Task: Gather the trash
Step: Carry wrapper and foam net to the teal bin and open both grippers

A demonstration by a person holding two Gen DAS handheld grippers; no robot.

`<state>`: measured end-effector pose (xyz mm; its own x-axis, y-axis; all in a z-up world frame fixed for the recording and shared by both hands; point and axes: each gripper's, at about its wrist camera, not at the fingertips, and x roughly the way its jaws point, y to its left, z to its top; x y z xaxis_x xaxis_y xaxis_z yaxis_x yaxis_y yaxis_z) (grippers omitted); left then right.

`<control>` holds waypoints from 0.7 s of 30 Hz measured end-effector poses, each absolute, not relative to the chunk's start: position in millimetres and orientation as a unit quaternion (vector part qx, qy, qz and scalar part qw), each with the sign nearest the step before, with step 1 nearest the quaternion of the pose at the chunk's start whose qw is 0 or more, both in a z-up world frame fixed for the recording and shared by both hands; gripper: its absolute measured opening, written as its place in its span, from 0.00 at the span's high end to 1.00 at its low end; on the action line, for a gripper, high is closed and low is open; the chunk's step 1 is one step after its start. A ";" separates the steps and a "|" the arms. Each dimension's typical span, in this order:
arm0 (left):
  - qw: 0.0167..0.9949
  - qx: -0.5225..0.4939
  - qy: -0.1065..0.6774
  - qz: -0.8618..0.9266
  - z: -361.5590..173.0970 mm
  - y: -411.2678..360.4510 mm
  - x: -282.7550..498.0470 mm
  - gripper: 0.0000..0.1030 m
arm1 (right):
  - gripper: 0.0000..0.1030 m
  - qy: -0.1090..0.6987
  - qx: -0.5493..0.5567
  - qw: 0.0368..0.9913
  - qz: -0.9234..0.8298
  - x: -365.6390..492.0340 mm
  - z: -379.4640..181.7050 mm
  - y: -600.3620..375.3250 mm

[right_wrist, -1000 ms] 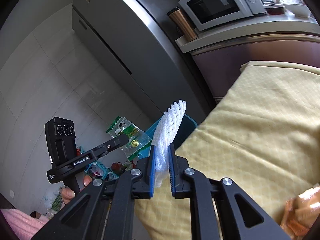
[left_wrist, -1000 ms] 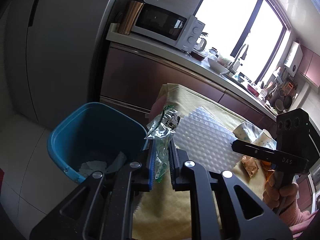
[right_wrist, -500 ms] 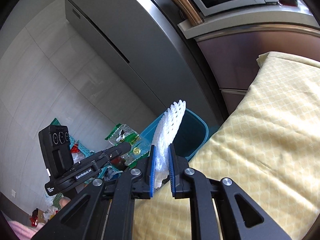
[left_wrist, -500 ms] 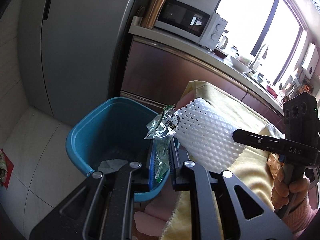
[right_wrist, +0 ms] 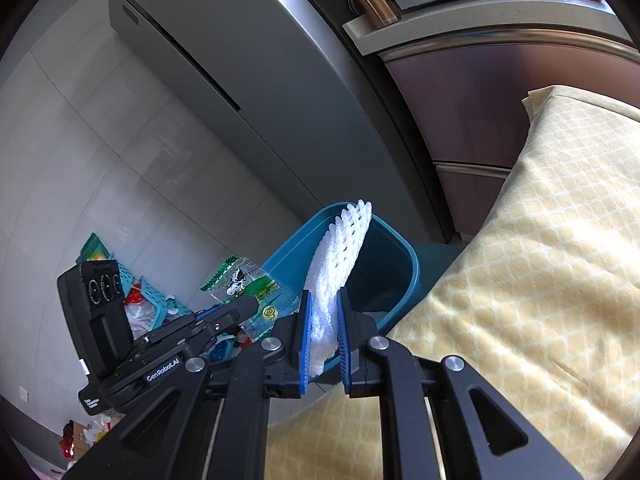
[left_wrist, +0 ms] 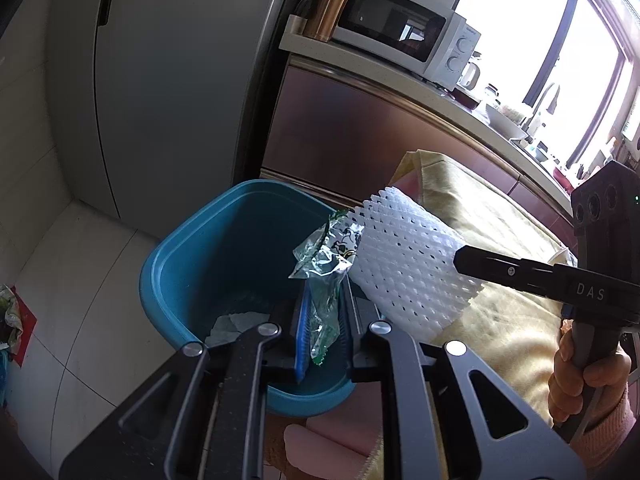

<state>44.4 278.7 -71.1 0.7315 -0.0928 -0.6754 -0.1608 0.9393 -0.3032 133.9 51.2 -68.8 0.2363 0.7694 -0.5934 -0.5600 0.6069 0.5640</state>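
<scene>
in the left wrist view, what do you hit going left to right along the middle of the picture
blue bin → clear green wrapper → white foam net → right hand-held gripper → yellow tablecloth

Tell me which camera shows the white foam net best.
The left wrist view: there the white foam net is seen broadside, its whole mesh face spread out, clamped by the right gripper above the blue bin. The right wrist view shows it only edge-on, a narrow strip between the gripper's blue pads.
</scene>
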 end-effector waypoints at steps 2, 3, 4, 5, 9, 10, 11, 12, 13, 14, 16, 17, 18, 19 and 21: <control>0.913 -0.172 0.369 0.023 -73.6 278.0 47.1 0.86 | 0.89 0.446 0.113 0.780 0.425 132.9 -68.8 55.8; 0.913 -0.172 0.370 0.025 -74.8 278.3 48.5 0.86 | 0.89 0.447 0.111 0.781 0.423 132.8 -69.4 58.5; 0.912 -0.173 0.371 0.025 -75.9 278.3 49.9 0.86 | 0.89 0.448 0.109 0.781 0.422 133.2 -69.8 61.5; 0.912 -0.173 0.372 0.027 -77.5 278.9 51.0 0.86 | 0.89 0.449 0.106 0.781 0.420 133.5 -70.4 64.7; 0.909 -0.174 0.376 0.034 -83.7 281.0 54.4 0.86 | 0.88 0.457 0.094 0.782 0.413 133.2 -74.9 76.2; 0.909 -0.176 0.377 0.034 -85.2 281.5 55.4 0.86 | 0.88 0.459 0.092 0.782 0.411 133.6 -75.7 79.0; 0.908 -0.175 0.379 0.035 -87.0 282.6 56.0 0.86 | 0.88 0.462 0.091 0.782 0.409 133.5 -76.8 81.5; 0.908 -0.175 0.380 0.036 -88.5 282.9 56.9 0.86 | 0.88 0.466 0.091 0.780 0.407 133.5 -78.0 83.7; 0.907 -0.176 0.381 0.037 -90.3 283.8 58.0 0.85 | 0.88 0.468 0.091 0.779 0.406 132.5 -77.8 87.0; 0.906 -0.177 0.384 0.038 -92.2 284.0 59.5 0.83 | 0.87 0.469 0.088 0.780 0.405 132.1 -78.5 89.8; 0.904 -0.176 0.388 0.039 -95.9 283.6 62.1 0.83 | 0.87 0.472 0.086 0.779 0.403 131.7 -79.0 95.5; 0.903 -0.176 0.390 0.039 -97.9 283.8 62.4 0.83 | 0.86 0.474 0.084 0.778 0.403 131.4 -79.6 97.7; 0.903 -0.176 0.391 0.040 -99.8 283.7 63.7 0.83 | 0.85 0.474 0.083 0.779 0.402 131.8 -80.2 99.4; 0.901 -0.178 0.392 0.041 -101.7 284.1 65.3 0.83 | 0.83 0.475 0.083 0.779 0.402 132.6 -81.4 100.6; 0.899 -0.184 0.394 0.040 -104.9 285.6 68.4 0.78 | 0.82 0.476 0.084 0.778 0.402 132.3 -82.1 102.0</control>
